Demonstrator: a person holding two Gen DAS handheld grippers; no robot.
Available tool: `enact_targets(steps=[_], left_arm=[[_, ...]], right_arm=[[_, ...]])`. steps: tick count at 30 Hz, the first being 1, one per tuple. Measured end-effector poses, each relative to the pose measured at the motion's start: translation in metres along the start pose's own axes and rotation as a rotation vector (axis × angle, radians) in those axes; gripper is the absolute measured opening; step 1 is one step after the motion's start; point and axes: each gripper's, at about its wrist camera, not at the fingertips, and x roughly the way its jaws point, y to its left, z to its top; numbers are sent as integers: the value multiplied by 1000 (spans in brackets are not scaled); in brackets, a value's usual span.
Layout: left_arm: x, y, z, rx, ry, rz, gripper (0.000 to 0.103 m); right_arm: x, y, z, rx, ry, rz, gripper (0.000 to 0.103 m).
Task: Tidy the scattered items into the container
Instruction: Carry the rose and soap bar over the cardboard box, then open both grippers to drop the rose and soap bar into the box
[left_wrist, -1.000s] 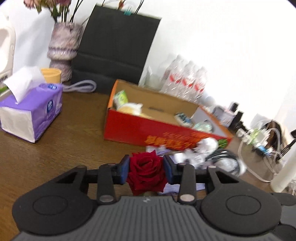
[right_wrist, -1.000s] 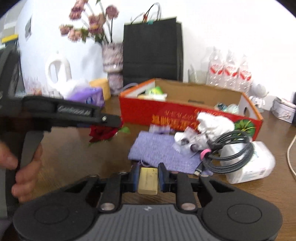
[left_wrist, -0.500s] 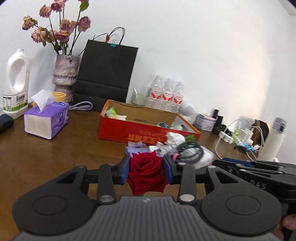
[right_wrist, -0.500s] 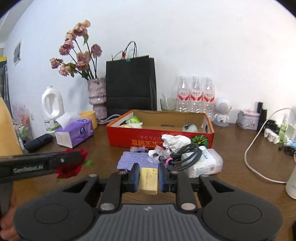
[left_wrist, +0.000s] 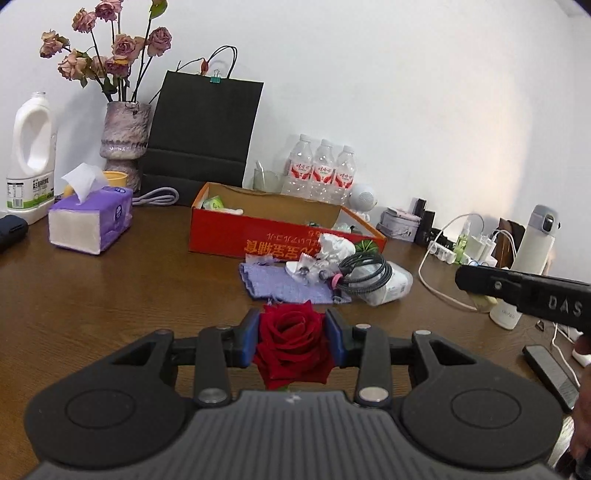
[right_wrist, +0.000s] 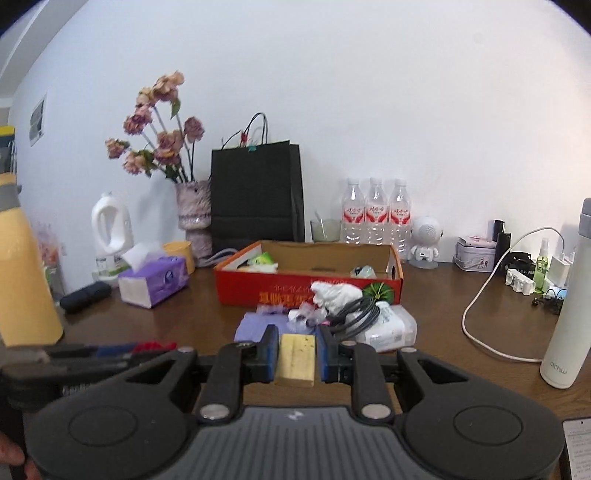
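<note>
My left gripper is shut on a red rose, held above the brown table well in front of the red cardboard box. A pale yellow block sits pinched between the blue pads of my right gripper. The red box holds a few small items. In front of it lie a purple cloth, a crumpled white tissue, a coiled black cable and a white wipes pack. The right gripper's side shows at the right of the left wrist view.
A purple tissue box, white jug, vase of dried flowers and black paper bag stand at the back left. Three water bottles, a white flask, chargers and a white cord crowd the right.
Both grippers have drawn back from the box with the rose and the block still held, so the box and clutter look smaller and farther. The views have steadied.
</note>
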Motion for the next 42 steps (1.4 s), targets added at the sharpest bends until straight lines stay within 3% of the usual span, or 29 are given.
enact_targets(steps=[5, 9, 15, 19, 24, 29, 35, 39, 40, 42], left_arm=[[27, 4, 30, 19, -25, 1, 39], [69, 18, 86, 19, -46, -2, 39], [176, 35, 188, 95, -24, 19, 39], [270, 33, 230, 184, 103, 35, 39], [385, 52, 227, 177, 317, 95, 39], [455, 73, 215, 167, 443, 151, 40], [479, 84, 200, 158, 522, 133, 51], [477, 86, 205, 159, 530, 137, 64], [473, 87, 210, 144, 528, 133, 65], [463, 88, 221, 105, 529, 119, 78]], right_arm=[[34, -22, 22, 40, 6, 1, 20], [72, -47, 67, 72, -23, 3, 20], [173, -81, 154, 80, 2, -4, 20], [270, -98, 194, 28, 135, -65, 20], [394, -118, 198, -72, 406, -149, 20], [470, -122, 164, -195, 562, -239, 19], [507, -130, 132, -207, 629, -230, 19], [512, -140, 139, -114, 643, -192, 40], [510, -145, 144, -69, 641, -171, 41], [501, -155, 157, 31, 627, -124, 42]])
